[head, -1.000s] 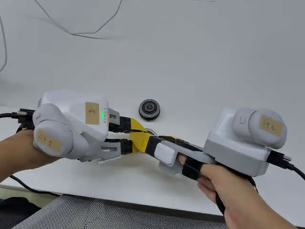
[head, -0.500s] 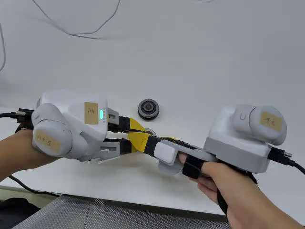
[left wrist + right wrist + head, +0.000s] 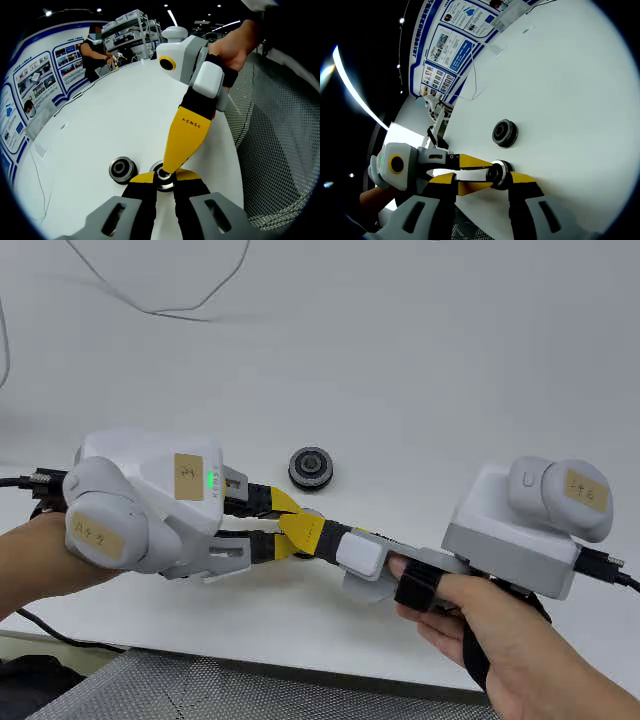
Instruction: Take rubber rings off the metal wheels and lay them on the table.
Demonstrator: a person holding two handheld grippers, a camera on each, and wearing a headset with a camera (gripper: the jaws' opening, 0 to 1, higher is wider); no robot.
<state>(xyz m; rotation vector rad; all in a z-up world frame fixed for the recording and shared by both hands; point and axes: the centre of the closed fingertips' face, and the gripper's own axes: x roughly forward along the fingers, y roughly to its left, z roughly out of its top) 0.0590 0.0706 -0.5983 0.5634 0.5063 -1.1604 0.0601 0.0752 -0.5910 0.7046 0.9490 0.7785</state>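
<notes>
While the left gripper (image 3: pixel 290 525) clamps a wheel (image 3: pixel 163 174) near the table's (image 3: pixel 450 390) front edge, the right gripper (image 3: pixel 490 181) meets it nose to nose, jaws straddling the rubber ring (image 3: pixel 496 171). Whether they pinch it, I cannot tell. Another wheel (image 3: pixel 312 467) lies beyond.

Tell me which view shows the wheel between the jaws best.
The right gripper view: the wheel sits clear between the jaw tips, rim showing. The left gripper view has a yellow jaw across it. The head view hides most of it behind the jaws.
</notes>
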